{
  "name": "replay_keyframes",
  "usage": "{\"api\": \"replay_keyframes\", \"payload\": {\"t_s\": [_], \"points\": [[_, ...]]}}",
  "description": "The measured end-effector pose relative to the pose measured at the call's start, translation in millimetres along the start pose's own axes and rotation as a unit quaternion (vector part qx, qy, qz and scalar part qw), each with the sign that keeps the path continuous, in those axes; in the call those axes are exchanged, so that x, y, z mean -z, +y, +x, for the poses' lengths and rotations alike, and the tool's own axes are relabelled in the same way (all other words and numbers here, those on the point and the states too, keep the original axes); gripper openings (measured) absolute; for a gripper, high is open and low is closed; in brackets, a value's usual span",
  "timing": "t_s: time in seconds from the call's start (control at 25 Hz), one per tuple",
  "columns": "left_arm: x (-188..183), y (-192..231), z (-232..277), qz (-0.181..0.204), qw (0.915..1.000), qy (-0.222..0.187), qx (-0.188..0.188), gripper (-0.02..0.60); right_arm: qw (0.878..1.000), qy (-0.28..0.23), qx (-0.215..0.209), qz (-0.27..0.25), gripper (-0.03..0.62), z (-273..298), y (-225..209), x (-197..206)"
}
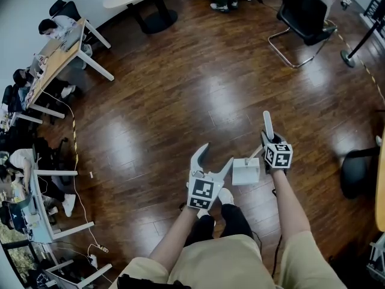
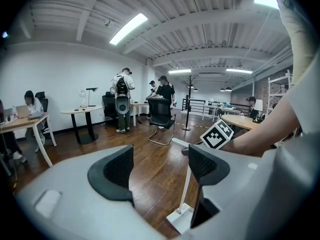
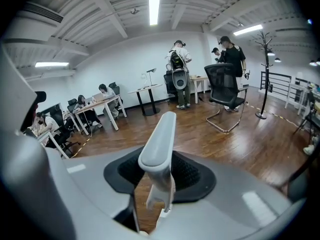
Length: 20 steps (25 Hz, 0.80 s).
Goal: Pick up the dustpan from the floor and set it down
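Wood floor bore a white dustpan w/ handle upright; right gripper was clenched on that handle, left gripper hung just beside the pan, jaws apart, empty.

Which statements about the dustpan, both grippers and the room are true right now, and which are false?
1. The dustpan's handle stands between the jaws of the right gripper. True.
2. The left gripper holds the dustpan. False: its jaws stand wide apart with nothing between them.
3. The dustpan sits on a table. False: it is down at the wooden floor, just ahead of the person's feet.
4. A black chair stands farther off on the floor. True.
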<state>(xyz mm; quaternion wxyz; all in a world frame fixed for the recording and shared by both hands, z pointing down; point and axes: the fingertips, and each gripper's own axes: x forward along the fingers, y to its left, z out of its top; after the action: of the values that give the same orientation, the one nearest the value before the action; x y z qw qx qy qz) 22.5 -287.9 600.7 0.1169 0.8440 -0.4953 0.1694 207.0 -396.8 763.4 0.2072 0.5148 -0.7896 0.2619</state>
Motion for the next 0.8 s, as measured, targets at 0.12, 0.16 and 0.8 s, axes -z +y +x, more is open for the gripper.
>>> {"api": "replay_keyframes", "payload": {"t_s": [0.12, 0.16, 0.8], "points": [[-2.3, 2.5, 1.2, 0.003, 1.0000, 0.001, -0.004, 0.328, 1.000, -0.003, 0.001, 0.008, 0.150, 1.0, -3.4, -3.6], [-2.3, 3.5, 1.2, 0.004, 1.0000, 0.001, -0.006, 0.328, 1.000, -0.005, 0.001, 0.010, 0.150, 1.4, -4.2, -4.7], [-10.8, 17.8, -10.4, -0.006, 0.9995, -0.021, -0.021, 0.328, 0.999, -0.043, 0.010, 0.004, 0.297, -33.4, -6.4, -11.2]]}}
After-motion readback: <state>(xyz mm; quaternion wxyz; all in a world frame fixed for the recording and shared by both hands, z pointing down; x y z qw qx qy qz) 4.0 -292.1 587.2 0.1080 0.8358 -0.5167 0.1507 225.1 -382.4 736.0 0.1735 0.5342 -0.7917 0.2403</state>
